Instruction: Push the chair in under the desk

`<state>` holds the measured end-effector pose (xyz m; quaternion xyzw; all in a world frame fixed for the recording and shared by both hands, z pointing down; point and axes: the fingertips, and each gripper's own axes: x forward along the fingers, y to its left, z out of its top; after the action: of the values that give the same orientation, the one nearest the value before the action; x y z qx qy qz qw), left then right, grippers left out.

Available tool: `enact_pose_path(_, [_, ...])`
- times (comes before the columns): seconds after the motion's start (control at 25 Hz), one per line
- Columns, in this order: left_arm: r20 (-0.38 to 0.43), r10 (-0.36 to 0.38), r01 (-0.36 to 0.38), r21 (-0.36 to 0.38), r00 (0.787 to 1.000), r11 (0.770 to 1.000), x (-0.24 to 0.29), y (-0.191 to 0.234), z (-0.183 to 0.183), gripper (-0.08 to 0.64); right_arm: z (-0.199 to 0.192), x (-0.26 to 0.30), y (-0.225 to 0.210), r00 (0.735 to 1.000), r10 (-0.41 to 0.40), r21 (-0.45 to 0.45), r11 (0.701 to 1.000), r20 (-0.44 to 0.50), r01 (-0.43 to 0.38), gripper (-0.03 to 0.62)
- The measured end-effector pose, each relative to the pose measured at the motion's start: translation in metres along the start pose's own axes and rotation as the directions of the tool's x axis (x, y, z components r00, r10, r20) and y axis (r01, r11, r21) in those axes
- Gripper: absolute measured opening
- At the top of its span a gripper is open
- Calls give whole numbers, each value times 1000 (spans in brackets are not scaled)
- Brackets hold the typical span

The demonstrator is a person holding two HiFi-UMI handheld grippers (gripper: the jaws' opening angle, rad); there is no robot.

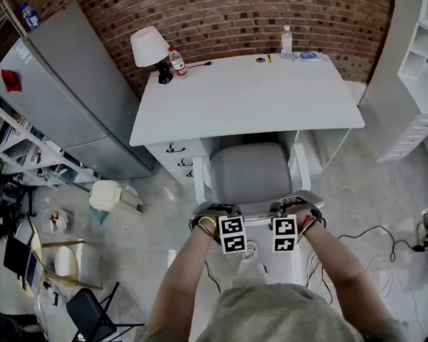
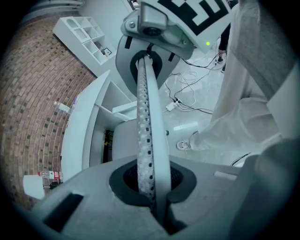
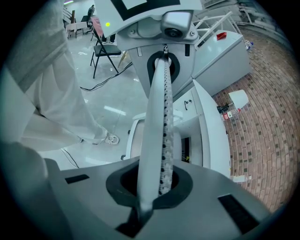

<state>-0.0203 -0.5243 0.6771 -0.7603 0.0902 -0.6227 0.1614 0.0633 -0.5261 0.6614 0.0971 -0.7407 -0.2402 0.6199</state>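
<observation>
A chair with a grey seat [image 1: 249, 172] and white frame stands in front of the white desk [image 1: 245, 98], with the front of its seat under the desk edge. My left gripper [image 1: 215, 209] is shut on the top edge of the chair's backrest at its left end. My right gripper [image 1: 294, 201] is shut on the same edge at its right end. In the left gripper view the perforated backrest edge [image 2: 147, 117] runs between the closed jaws [image 2: 152, 187]. The right gripper view shows the backrest edge [image 3: 161, 117] clamped likewise [image 3: 154, 187].
On the desk stand a lamp [image 1: 151, 50] and two bottles [image 1: 178, 61] [image 1: 286, 41]. A drawer unit [image 1: 176, 158] sits under the desk's left side. A grey cabinet [image 1: 67, 89] stands left, white shelving [image 1: 411, 55] right. Cables [image 1: 382, 242] lie on the floor; a folding chair [image 1: 89, 316] is behind left.
</observation>
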Motion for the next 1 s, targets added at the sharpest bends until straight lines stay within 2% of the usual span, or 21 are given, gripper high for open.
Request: enact_pose_path(1.0, [18,-9,8,54,1000,999,3,19,-16,18,10,8,-15,1000,-5,31,1000,-19,5,9])
